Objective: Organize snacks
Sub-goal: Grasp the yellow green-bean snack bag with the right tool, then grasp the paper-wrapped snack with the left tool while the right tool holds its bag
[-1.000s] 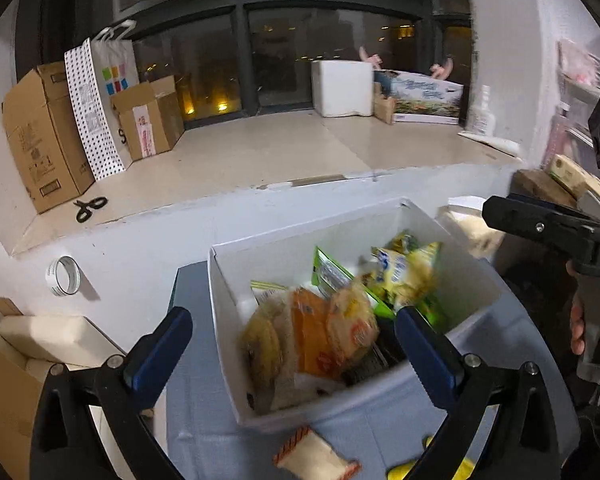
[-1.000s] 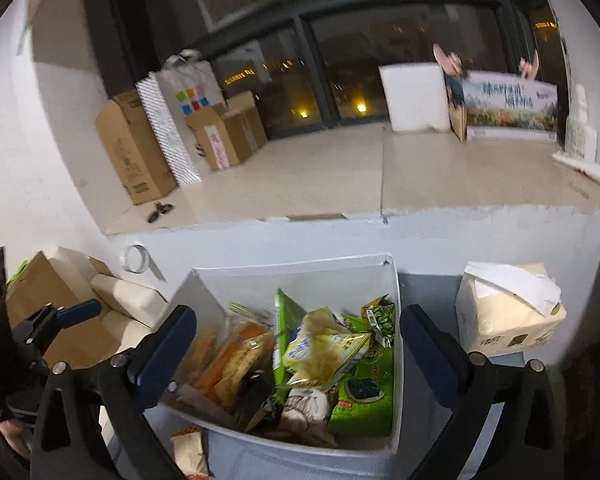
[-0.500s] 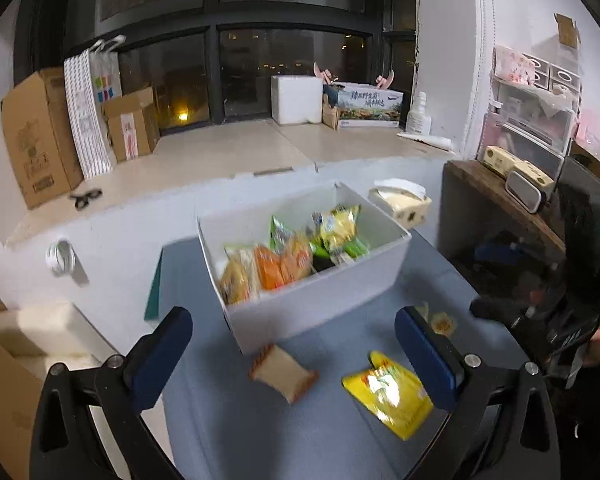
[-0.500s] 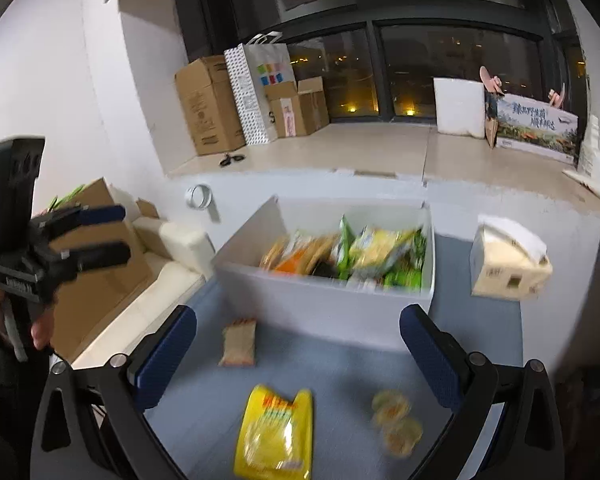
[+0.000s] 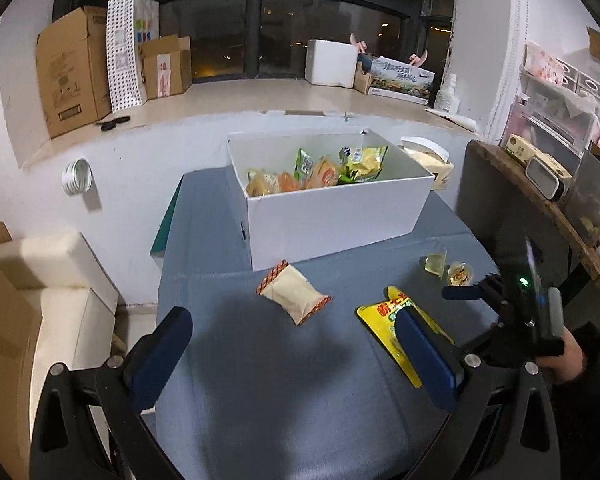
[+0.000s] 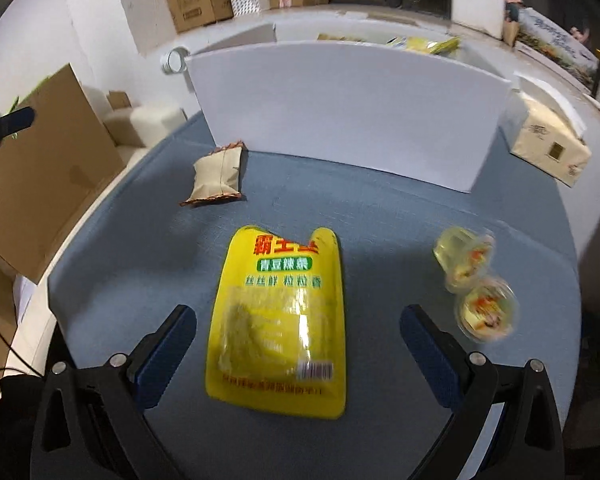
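A white box [image 5: 332, 216] holding several snack packs [image 5: 320, 172] stands at the back of the blue table [image 5: 260, 380]. In front of it lie a beige packet [image 5: 294, 294], a yellow pouch [image 6: 278, 312] and two jelly cups [image 6: 464, 254]. My left gripper [image 5: 294, 354] hangs open and empty over the near table, short of the beige packet. My right gripper [image 6: 296, 348] is open and low, its fingers on either side of the yellow pouch's near end. The jelly cups sit just right of its right finger [image 6: 428, 344].
A tissue box [image 6: 548, 144] stands right of the white box. Cardboard boxes [image 5: 72, 80] and a paper bag line the window ledge. Cream cushions [image 5: 48, 264] and a cardboard sheet [image 6: 40, 168] flank the table's left edge. A cluttered shelf [image 5: 540, 168] stands at the right.
Both grippers have pulled back from above the white box toward the near table. The right one has dropped low over the yellow pouch. Both stay open.
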Demonstrator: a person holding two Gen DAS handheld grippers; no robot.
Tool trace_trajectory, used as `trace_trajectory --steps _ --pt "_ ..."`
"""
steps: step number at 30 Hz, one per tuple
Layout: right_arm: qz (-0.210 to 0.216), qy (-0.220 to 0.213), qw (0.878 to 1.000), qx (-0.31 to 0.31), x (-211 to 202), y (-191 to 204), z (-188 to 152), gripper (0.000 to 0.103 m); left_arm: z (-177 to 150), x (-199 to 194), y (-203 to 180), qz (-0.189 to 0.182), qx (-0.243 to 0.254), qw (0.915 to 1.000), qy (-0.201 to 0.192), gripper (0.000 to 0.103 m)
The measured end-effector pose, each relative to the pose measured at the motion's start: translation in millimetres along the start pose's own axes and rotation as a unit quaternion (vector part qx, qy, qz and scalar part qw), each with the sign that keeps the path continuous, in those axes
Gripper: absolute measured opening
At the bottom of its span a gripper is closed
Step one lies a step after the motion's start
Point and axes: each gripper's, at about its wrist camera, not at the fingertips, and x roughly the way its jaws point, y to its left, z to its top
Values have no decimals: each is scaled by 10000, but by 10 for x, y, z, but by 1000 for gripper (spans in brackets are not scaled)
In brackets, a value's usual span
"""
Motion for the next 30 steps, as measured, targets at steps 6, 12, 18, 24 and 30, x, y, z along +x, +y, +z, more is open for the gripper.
trace_trajectory --steps 6,12,18,24,30 --pt "125 371 9992 46 327 72 205 103 -18 -24 16 -44 -35 10000 -52 103" --pt "-408 599 9971 -244 551 244 209 103 -31 29 36 -2 -55 10000 1 103" --pt "-378 375 9980 -355 436 269 167 60 -71 114 21 53 -30 9999 99 103" --pt "-287 321 9986 -315 376 216 153 56 -99 215 23 62 -9 9998 198 103" --pt "-254 -129 9992 -264 32 168 120 55 -44 608 -9 106 -189 9983 547 103"
